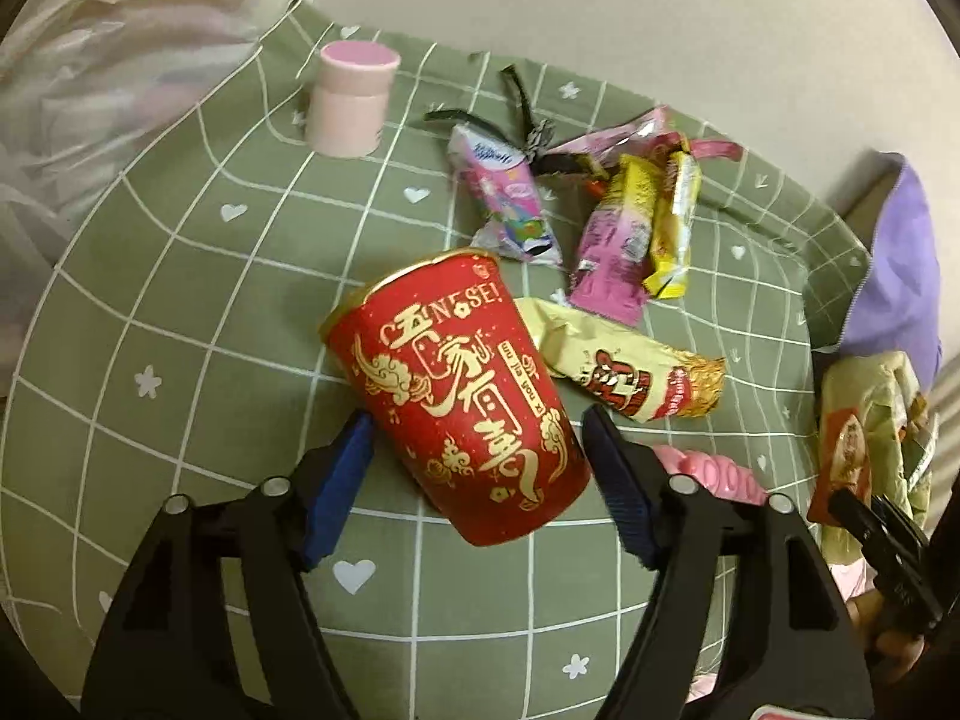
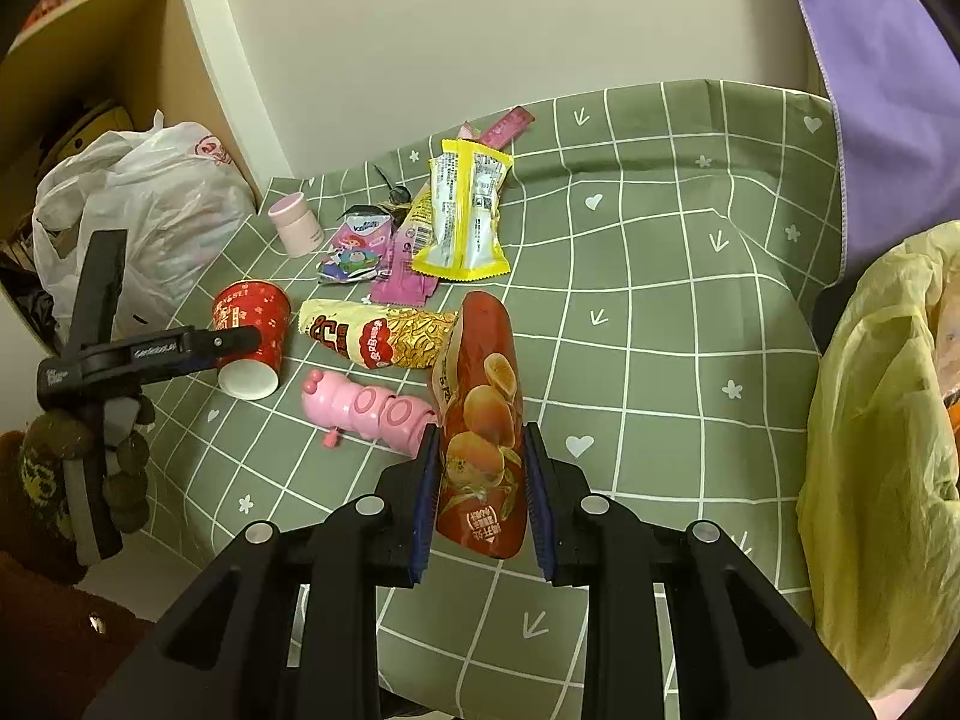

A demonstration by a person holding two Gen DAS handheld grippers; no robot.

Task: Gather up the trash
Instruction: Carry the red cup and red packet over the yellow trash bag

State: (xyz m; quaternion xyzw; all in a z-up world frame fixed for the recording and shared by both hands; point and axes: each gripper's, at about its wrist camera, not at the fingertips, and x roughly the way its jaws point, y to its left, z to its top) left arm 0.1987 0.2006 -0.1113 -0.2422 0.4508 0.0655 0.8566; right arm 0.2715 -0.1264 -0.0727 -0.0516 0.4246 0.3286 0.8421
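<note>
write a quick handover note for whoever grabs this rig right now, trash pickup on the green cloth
Left tool: open, its pads on either side of the tipped red paper cup, not pressing it.
Right tool: shut on a red chip bag, held above the green checked tablecloth.
Yellow trash bag hangs at the table's right edge; what it already holds cannot be told.
Left on the cloth: cream snack wrapper, yellow wrapper, pink wrappers, small cartoon-print packet.
The pink caterpillar toy and pink jar look like keepers, though that is a guess.
Next, probably: drop the chip bag in the yellow bag, close on the cup.
</note>
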